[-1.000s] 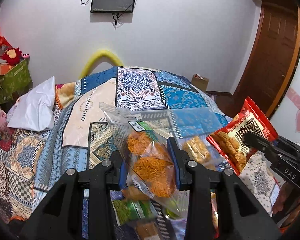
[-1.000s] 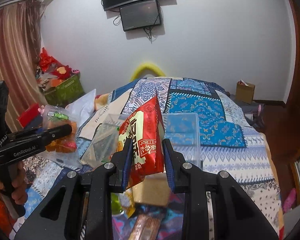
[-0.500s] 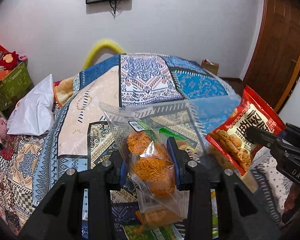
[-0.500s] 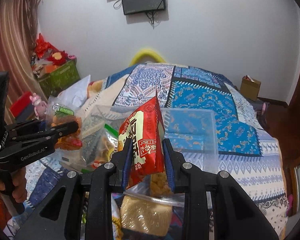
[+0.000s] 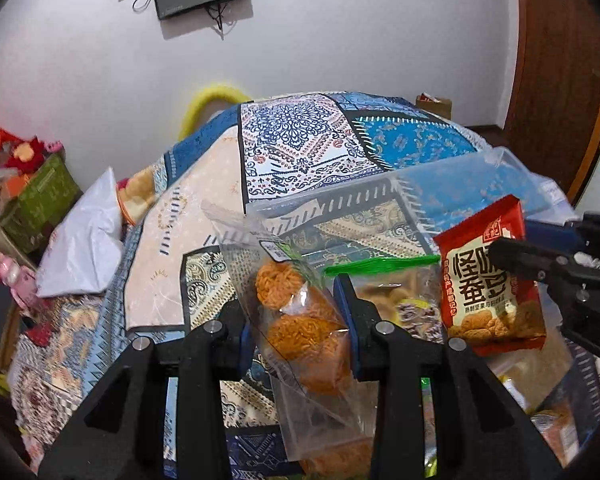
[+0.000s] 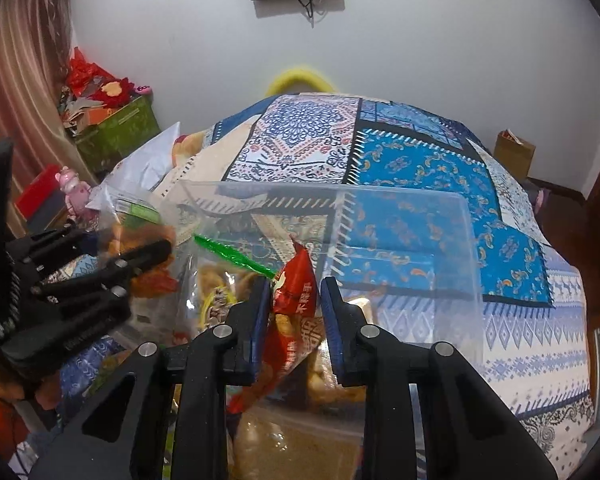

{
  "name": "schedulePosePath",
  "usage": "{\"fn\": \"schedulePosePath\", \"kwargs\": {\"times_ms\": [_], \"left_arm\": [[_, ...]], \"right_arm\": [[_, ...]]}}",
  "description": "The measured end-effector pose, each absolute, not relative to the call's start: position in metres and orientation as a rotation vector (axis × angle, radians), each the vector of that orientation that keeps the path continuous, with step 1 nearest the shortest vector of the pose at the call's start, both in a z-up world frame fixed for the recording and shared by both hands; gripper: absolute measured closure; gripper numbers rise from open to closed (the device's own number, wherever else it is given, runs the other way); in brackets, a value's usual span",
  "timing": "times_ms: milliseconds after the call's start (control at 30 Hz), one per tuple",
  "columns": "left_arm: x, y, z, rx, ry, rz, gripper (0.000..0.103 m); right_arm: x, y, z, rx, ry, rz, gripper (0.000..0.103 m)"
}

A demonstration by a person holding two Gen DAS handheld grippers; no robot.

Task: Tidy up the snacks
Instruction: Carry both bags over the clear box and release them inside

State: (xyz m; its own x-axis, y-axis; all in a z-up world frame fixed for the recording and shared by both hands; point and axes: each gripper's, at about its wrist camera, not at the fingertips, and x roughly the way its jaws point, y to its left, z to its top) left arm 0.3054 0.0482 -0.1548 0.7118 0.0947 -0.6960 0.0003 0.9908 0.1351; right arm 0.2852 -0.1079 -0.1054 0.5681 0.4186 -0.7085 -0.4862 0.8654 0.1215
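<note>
From the left wrist view, the left gripper (image 5: 300, 316) squeezes a clear bag of orange noodle snacks (image 5: 300, 320). To its right the right gripper (image 5: 540, 264) holds a red snack packet (image 5: 492, 284) over the clear plastic box (image 5: 480, 168) (more snack bags lie inside). A patterned bedspread (image 5: 300, 140) is behind.

From the right wrist view, the right gripper (image 6: 294, 308) is closing on the red snack packet (image 6: 296, 292), held at the box's (image 6: 420, 204) front. The left gripper (image 6: 140, 252) stands at the left, holding its bag.
</note>
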Motion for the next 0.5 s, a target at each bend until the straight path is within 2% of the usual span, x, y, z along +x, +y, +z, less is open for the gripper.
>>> {"fn": "schedulePosePath", "kwargs": {"times_ms": [133, 200, 300, 367, 500], "left_arm": [[0.303, 0.045, -0.154, 0.123, 0.783, 0.014, 0.067], [0.302, 0.045, -0.152, 0.113, 0.789, 0.007, 0.062], [0.297, 0.048, -0.147, 0.084, 0.78, -0.001, 0.048], [0.291, 0.049, -0.141, 0.073, 0.768, -0.009, 0.046], [0.276, 0.051, -0.128, 0.062, 0.756, -0.024, 0.039]], "right_arm": [[0.285, -0.101, -0.109, -0.135, 0.822, 0.538, 0.079], [0.283, -0.101, -0.109, -0.152, 0.826, 0.531, 0.078], [0.281, -0.104, -0.108, -0.163, 0.834, 0.513, 0.063], [0.276, -0.11, -0.104, -0.158, 0.815, 0.505, 0.051], [0.268, -0.12, -0.095, -0.158, 0.807, 0.498, 0.047]]}}
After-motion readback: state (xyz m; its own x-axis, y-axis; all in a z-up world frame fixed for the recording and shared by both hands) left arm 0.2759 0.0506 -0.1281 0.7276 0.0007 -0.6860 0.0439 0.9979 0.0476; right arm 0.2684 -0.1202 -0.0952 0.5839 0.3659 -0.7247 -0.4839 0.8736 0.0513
